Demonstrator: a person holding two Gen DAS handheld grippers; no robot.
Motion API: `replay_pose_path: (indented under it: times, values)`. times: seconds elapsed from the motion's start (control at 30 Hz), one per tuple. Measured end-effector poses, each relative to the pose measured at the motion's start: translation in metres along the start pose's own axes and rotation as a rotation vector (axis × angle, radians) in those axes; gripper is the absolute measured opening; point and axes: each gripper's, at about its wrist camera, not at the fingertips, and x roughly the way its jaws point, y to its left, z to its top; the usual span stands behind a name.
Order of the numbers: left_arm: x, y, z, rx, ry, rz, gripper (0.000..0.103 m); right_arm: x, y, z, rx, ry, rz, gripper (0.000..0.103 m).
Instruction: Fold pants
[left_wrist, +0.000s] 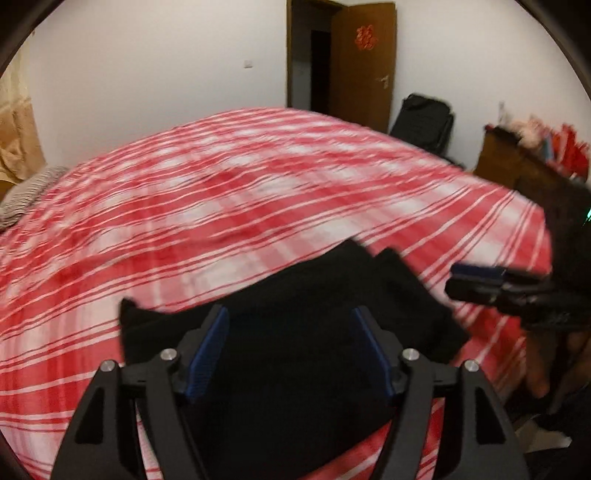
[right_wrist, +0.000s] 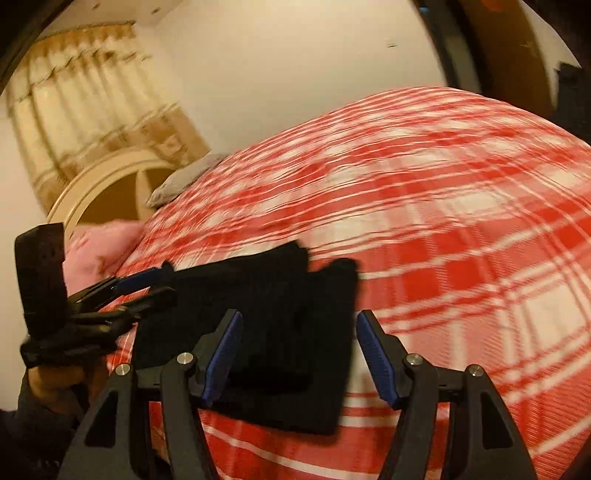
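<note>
left gripper (left_wrist: 290, 350) hangs spread right over my folded black pants (left_wrist: 295, 295) on the checked bed (left_wrist: 221, 184); right gripper (right_wrist: 299, 354), spread too, sits beside their right edge, empty.

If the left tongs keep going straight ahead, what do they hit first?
Probably the black pants on the red plaid bedspread; the open left tongs point right at them, though blur makes depth uncertain.

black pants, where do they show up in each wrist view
Left wrist: the black pants lie low and centre, behind the open left gripper, folded on the bed.
Right wrist: the black pants lie low, left of centre, partly behind the right gripper.
Shared landmark: the red plaid bedsheet.
</note>
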Motion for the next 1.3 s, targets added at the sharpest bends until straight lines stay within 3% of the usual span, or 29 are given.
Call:
replay_pose_path:
  times: [0.13,0.23,0.3,0.37,0.5,0.77,0.87,0.93,1.03,1.07,1.1,1.13,1.3]
  values:
    - [0.003,0.012,-0.007,-0.029,0.019,-0.007,0.072,0.031,0.016,0.003,-0.037,0.084,-0.025,0.064]
    - [0.006,0.017,-0.010,-0.046,0.024,-0.008,0.073,0.057,0.014,0.000,-0.009,0.166,-0.050,0.056]
    - [0.009,0.023,-0.013,-0.067,0.036,-0.015,0.074,0.060,0.016,-0.002,-0.022,0.164,-0.069,0.030]
    - [0.012,0.028,-0.018,-0.088,0.049,-0.025,0.074,0.056,0.018,-0.002,-0.015,0.167,-0.039,0.020]
    - [0.015,0.033,-0.023,-0.107,0.058,-0.038,0.074,0.043,0.027,0.002,-0.054,0.142,-0.037,0.016]
    - [0.013,0.035,-0.026,-0.112,0.052,-0.047,0.075,0.005,0.041,0.005,-0.100,0.048,-0.059,0.016]
    - [0.019,0.037,-0.029,-0.098,0.060,-0.030,0.078,0.011,0.023,0.002,-0.063,0.076,-0.114,0.016]
    - [0.027,0.040,-0.034,-0.087,0.079,-0.010,0.079,0.031,0.001,-0.006,-0.013,0.171,-0.117,0.017]
    - [0.016,0.046,-0.038,-0.094,0.037,0.012,0.079,0.031,-0.014,-0.013,0.018,0.136,-0.100,0.038]
    - [0.006,0.050,-0.040,-0.098,0.000,0.032,0.080,0.028,-0.013,-0.013,0.009,0.136,-0.125,0.050]
    - [0.002,0.054,-0.042,-0.104,-0.016,0.053,0.089,0.026,-0.013,-0.012,0.000,0.134,-0.142,0.054]
    - [0.000,0.059,-0.043,-0.113,-0.021,0.066,0.099,0.024,-0.013,-0.012,-0.006,0.128,-0.142,0.054]
    - [0.015,0.088,-0.057,-0.234,0.042,-0.004,0.100,0.020,-0.022,-0.002,0.026,0.123,-0.096,0.054]
